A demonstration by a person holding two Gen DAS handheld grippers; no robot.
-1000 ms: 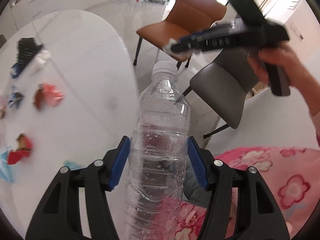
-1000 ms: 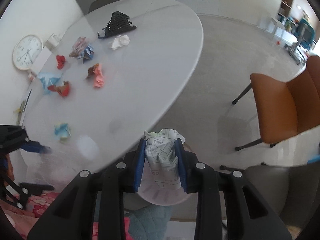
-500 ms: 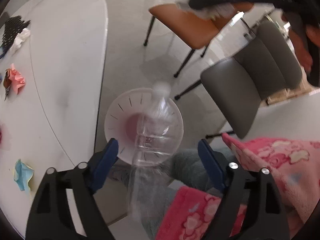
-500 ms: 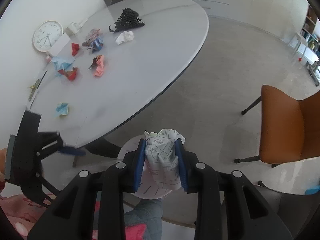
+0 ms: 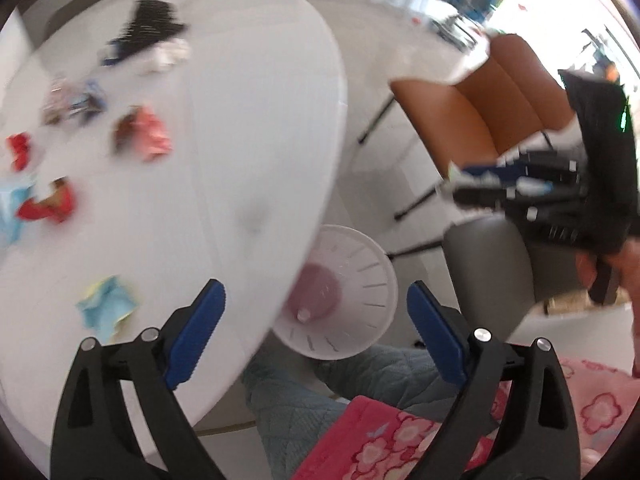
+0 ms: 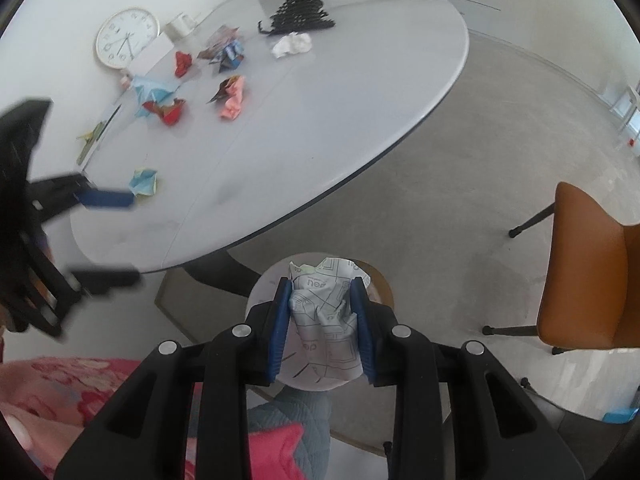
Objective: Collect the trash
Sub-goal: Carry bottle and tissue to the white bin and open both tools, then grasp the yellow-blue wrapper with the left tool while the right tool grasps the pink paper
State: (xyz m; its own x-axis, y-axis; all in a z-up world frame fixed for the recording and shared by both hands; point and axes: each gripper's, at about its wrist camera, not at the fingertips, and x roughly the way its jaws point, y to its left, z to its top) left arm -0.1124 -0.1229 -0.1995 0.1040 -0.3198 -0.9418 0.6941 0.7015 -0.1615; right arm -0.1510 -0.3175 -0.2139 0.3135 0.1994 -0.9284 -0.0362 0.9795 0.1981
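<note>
Hovering above the white bin (image 5: 352, 280), which holds a clear bottle (image 5: 306, 312), the left gripper (image 5: 316, 336) is spreading empty while the right gripper (image 6: 320, 316) pinches crumpled paper (image 6: 324, 300) over it, several scraps (image 6: 230, 98) remaining on the far table (image 6: 360, 100)

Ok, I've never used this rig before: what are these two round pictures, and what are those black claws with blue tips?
Each claw is a hand-held two-finger gripper; a person carries one in each hand. Each round picture comes from a fisheye camera on one gripper, looking along its fingers. The left gripper has nothing between its jaws, which are opening, above a white bin on the floor. The right gripper is clamped on a crumpled printed paper over that bin. On the white table lie coloured paper scraps, a white wad and black netting.
</note>
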